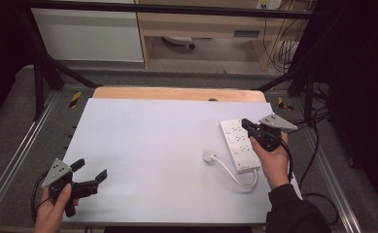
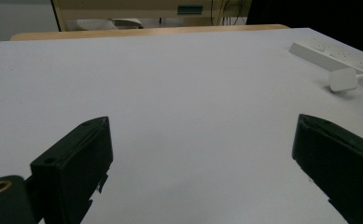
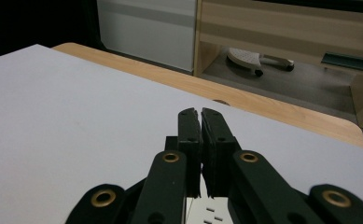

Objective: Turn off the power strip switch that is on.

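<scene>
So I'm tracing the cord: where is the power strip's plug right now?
In the high view the plug lies on the white table, right of centre, just left of the power strip, loose at its cord's end.

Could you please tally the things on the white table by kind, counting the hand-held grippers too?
Power strip: 1
Plug on its white cable: 1
Hand-held grippers: 2, the left hand-held gripper open, the right hand-held gripper shut over the strip
Total: 4
</scene>
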{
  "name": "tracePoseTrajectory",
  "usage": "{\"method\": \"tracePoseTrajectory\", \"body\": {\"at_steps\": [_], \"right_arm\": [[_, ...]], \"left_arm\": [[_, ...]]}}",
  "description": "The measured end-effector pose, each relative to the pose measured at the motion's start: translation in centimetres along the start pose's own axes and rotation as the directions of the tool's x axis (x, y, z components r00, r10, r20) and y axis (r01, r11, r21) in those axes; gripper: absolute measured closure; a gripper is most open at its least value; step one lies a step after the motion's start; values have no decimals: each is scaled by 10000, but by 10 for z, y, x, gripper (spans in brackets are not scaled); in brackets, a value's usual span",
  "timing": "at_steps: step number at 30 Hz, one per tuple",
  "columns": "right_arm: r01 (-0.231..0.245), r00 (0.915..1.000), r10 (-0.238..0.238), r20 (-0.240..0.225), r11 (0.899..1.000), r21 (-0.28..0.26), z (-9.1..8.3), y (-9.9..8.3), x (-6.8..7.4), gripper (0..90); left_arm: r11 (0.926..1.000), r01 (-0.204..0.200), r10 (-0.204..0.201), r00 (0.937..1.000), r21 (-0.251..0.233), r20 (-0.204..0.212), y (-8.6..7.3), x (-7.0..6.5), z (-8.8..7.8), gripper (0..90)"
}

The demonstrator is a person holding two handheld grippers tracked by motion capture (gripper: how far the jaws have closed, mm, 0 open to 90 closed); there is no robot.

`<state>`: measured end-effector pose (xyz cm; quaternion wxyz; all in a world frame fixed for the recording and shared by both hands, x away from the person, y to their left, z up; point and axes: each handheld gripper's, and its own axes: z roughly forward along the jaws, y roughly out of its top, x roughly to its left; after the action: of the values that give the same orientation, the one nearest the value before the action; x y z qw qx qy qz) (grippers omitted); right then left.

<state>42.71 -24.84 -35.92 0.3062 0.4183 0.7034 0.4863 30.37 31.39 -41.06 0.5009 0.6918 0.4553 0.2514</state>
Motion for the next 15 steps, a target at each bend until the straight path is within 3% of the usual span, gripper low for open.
{"method": "tracePoseTrajectory", "body": {"at_steps": [15], "right_arm": [[46, 9999, -41, -97, 9985, 538, 15, -6, -3, 900]], "left_arm": [[10000, -2, 2, 10000, 3, 21, 0, 0, 1, 49]]}}
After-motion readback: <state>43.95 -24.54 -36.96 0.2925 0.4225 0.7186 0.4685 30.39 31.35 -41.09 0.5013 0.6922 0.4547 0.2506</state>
